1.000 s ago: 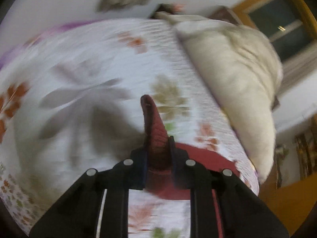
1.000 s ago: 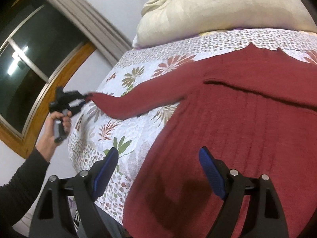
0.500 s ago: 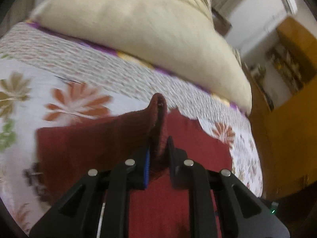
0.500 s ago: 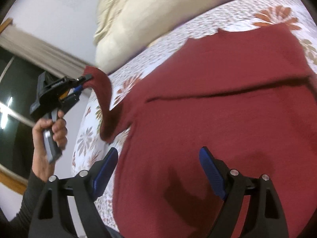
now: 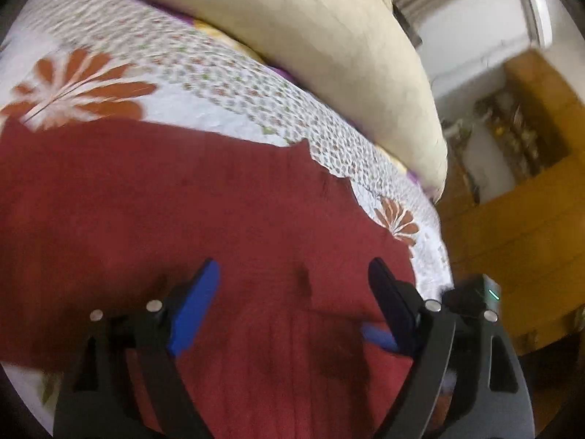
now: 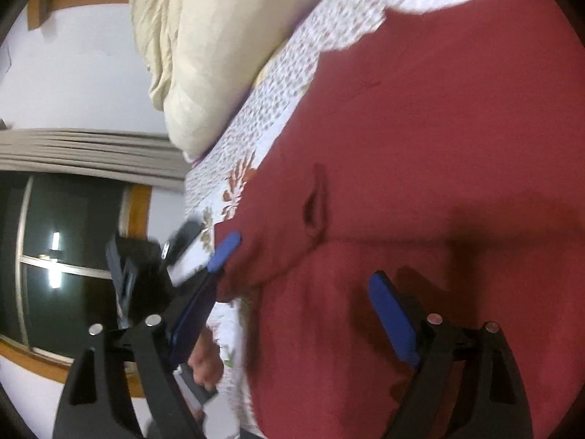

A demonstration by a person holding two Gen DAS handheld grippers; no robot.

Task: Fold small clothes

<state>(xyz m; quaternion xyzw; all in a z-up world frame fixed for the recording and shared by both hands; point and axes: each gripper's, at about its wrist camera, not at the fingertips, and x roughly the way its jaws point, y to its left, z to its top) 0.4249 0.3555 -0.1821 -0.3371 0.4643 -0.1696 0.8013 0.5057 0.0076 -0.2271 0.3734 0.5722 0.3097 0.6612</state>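
A dark red knitted garment (image 5: 204,197) lies spread on the flowered bedsheet (image 5: 109,73). Its sleeve is folded in over the body, leaving a soft ridge (image 6: 314,205). My left gripper (image 5: 292,292) hovers open just above the cloth, with nothing between its blue pads (image 5: 193,311). My right gripper (image 6: 292,314) also stands open over the garment's near part, holding nothing. In the right wrist view, a blue finger (image 6: 226,247) of the left gripper shows at the garment's left edge, with a hand (image 6: 204,362) below it. The right gripper's body (image 5: 471,300) shows in the left wrist view.
A large cream pillow (image 5: 310,55) lies along the far side of the bed. Beyond the bed's right edge stands wooden furniture (image 5: 512,237). A dark window (image 6: 65,237) with a curtain (image 6: 91,153) is off the left side.
My left gripper carried the sleeve in over the garment's body and let it go; its jaws went from shut to open. The right gripper stayed open above the garment.
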